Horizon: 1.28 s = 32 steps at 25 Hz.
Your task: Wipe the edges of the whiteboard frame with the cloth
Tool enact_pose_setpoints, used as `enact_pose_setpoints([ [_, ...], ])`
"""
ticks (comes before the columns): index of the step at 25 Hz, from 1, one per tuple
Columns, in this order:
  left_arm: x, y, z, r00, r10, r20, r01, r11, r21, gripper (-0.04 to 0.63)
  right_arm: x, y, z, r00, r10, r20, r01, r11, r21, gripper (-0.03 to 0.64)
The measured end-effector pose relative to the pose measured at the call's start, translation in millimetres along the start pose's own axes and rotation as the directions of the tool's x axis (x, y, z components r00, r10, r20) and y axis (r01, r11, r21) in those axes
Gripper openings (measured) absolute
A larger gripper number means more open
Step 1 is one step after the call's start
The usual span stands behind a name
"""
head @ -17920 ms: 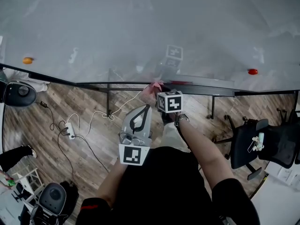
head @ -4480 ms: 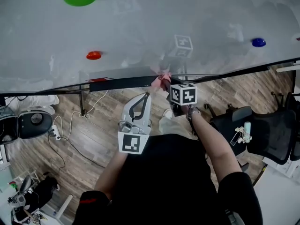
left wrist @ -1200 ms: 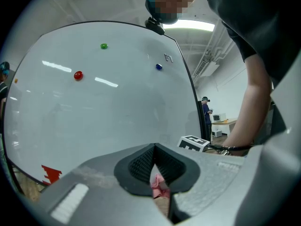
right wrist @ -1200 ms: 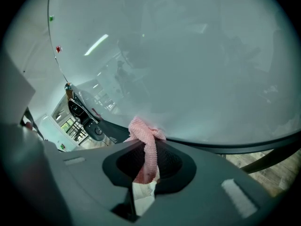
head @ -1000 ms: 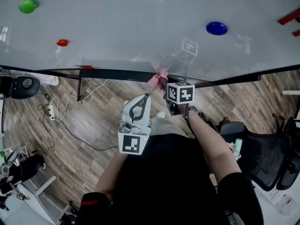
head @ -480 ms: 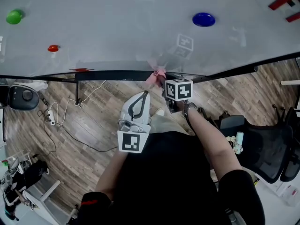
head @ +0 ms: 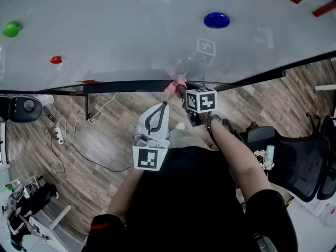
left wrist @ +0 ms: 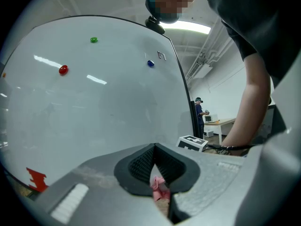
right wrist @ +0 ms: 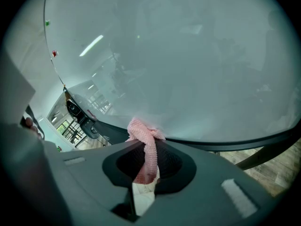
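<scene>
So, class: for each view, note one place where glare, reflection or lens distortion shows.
Head view: right gripper mirrored in the whiteboard. Left gripper view: light streaks glare on the whiteboard. Right gripper view: black fisheye corners, frame bowed behind the cloth.

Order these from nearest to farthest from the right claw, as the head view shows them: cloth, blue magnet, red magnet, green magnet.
1. Cloth, gripped in the right claw itself.
2. Blue magnet, above and slightly to the right.
3. Red magnet, far to the left.
4. Green magnet, farthest left, near the picture's edge.
</scene>
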State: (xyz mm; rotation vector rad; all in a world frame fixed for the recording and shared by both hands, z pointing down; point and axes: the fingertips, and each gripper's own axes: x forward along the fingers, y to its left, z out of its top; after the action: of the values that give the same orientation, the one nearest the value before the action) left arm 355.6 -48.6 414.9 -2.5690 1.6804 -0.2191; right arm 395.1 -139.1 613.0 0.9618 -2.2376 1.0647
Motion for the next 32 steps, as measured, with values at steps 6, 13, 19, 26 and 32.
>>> enact_pose_setpoints([
  [6, 3.9, -4.2, 1.2, 1.0, -0.023, 0.006, 0.023, 1.0, 0.019, 0.0, -5.7, -6.5, 1.4, 1.0, -0.008, 0.009, 0.008, 1.0, 0.007, 0.058],
  [13, 9.9, -12.2, -0.3, 0.999, -0.047, 0.005, 0.047, 0.999, 0.006, 0.0, -9.9, -15.0, -1.6, 1.0, -0.015, 0.011, 0.015, 1.0, 0.02, 0.058],
  [19, 13.5, -14.5, -2.7, 0.998, -0.058, -0.01, 0.058, 0.998, -0.008, 0.0, -15.5, -22.5, -1.2, 0.999, -0.027, 0.018, 0.026, 0.999, 0.037, 0.058],
  [26, 20.5, -22.0, 0.2, 0.996, -0.087, 0.0, 0.087, 0.996, 0.01, 0.0, -23.3, -34.3, -1.3, 0.999, -0.046, 0.027, 0.044, 0.998, 0.052, 0.058],
  [32, 21.9, -31.1, 2.9, 0.995, -0.098, 0.008, 0.098, 0.995, 0.005, 0.0, -32.2, -43.5, -3.1, 0.998, -0.057, 0.034, 0.055, 0.997, 0.06, 0.058],
])
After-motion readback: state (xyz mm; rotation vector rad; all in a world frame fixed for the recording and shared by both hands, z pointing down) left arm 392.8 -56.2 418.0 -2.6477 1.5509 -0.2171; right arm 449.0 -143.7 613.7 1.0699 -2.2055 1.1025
